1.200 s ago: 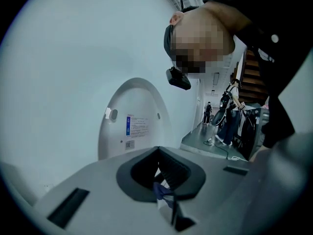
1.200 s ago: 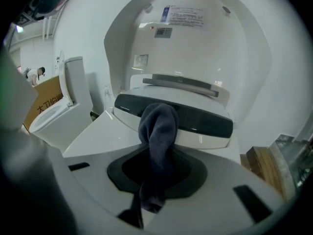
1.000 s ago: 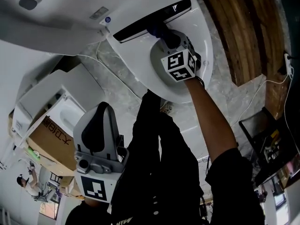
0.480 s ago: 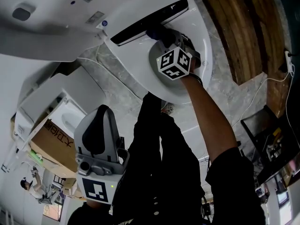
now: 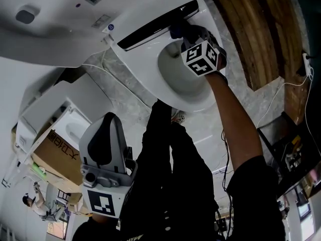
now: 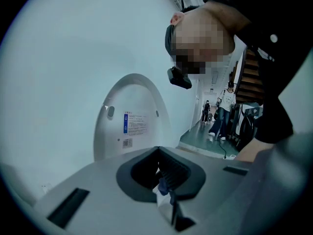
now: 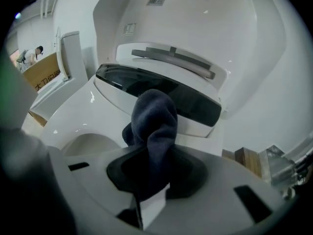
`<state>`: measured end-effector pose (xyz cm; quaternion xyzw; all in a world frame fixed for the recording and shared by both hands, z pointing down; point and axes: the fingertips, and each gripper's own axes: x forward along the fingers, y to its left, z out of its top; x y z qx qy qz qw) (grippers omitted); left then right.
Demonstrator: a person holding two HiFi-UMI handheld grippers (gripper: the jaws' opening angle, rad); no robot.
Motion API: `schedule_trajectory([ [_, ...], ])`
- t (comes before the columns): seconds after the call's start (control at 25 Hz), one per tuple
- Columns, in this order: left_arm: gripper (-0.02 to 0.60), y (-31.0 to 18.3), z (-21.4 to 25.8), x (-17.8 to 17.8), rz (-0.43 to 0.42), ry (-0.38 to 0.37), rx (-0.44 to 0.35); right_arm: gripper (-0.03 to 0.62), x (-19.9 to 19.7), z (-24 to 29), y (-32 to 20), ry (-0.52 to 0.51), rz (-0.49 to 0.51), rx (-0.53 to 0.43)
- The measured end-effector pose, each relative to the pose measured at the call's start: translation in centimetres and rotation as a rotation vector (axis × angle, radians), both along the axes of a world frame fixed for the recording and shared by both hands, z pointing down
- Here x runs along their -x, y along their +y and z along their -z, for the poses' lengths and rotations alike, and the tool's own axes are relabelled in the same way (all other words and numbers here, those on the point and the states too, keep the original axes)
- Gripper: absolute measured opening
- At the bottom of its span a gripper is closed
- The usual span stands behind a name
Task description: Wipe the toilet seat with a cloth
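My head camera looks steeply down, toilet seat (image 5: 142, 67) toward twelve o'clock. My right claw (image 7: 149, 182) camera shares it, close up. My left claw (image 6: 168, 199) camera faces elsewhere.

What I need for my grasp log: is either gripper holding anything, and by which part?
The right gripper pinches the dark cloth by one bunched end; the left gripper is shut on nothing.

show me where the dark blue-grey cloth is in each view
Head view: dark blue-grey cloth upper centre-right, at the right end of the glossy black panel.
Left gripper view: not in it.
Right gripper view: centre, clamped between the jaws.
Shared landmark: the raised white toilet lid with printed labels.
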<state>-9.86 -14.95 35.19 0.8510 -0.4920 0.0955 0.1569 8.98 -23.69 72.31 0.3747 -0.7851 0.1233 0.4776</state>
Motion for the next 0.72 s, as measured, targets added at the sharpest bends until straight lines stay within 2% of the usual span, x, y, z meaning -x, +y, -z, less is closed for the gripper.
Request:
schedule_trajectory([
  [0.2,0.011,-0.3,0.4,0.0,-0.002,0.003,-0.009,0.083,-2.6,0.4,-1.0,-0.005,0.004,0.034],
  [0.52,0.011,-0.3,0.4,0.2,-0.003,0.006,-0.011,0.083,-5.0,0.3,-1.3,0.135,0.240,0.039],
  [0.72,0.011,-0.3,0.5,0.4,-0.005,0.007,-0.015,0.081,-5.2,0.0,-1.1,0.230,0.426,0.010],
])
